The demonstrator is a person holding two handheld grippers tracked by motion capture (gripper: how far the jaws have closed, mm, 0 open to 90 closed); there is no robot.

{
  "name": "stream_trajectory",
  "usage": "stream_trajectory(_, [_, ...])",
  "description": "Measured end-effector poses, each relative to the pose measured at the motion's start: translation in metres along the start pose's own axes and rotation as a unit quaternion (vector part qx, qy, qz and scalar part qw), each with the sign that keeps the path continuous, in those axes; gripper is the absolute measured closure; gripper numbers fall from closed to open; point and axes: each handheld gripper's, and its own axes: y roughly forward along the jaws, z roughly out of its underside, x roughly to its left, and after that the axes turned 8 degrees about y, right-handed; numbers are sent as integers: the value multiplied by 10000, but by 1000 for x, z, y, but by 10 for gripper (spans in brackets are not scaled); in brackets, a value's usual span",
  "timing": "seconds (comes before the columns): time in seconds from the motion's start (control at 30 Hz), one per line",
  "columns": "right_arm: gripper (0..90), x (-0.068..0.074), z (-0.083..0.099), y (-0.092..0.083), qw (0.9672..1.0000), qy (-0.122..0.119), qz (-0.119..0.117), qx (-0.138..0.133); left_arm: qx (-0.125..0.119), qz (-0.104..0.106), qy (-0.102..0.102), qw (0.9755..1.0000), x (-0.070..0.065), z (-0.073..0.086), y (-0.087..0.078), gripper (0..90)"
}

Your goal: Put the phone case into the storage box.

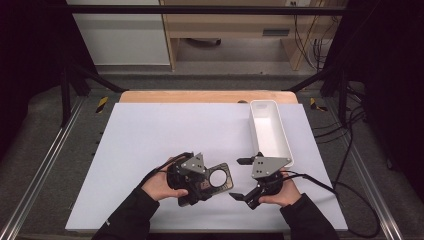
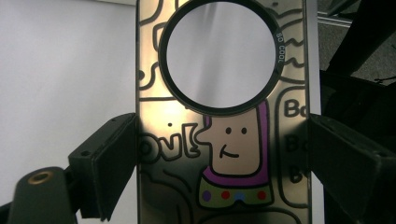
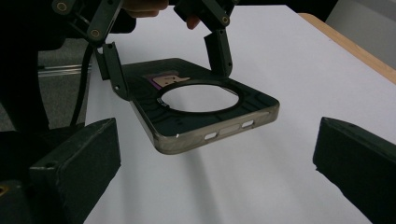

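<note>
Jaws of the left gripper (image 1: 212, 181) pinch a dark phone case (image 3: 205, 105) by its two long edges, holding it lifted above the white bench (image 1: 150, 135). Jaws of the right gripper (image 1: 240, 179) stand spread wide, near the case's free end and apart from it, with a white tray (image 1: 280, 135) just beyond.

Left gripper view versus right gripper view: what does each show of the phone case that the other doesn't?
The left gripper view alone shows the phone case face-on: a cartoon figure with a purple outline and coloured dots, black doodle lettering, and small print on the ring around its round hole. The right gripper view alone shows the case's end edge with three slots, the case lifted clear of the white table, and the right gripper wide open short of it. Both show the left gripper's fingers clamped on the case's two long sides, and the round hole.
</note>
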Motion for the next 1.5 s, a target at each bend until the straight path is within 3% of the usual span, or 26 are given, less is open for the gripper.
stream_trajectory(1.5, [37,2,3,18,9976,-48,-656,231,37,370,464,9982,-11,-15,6,114])
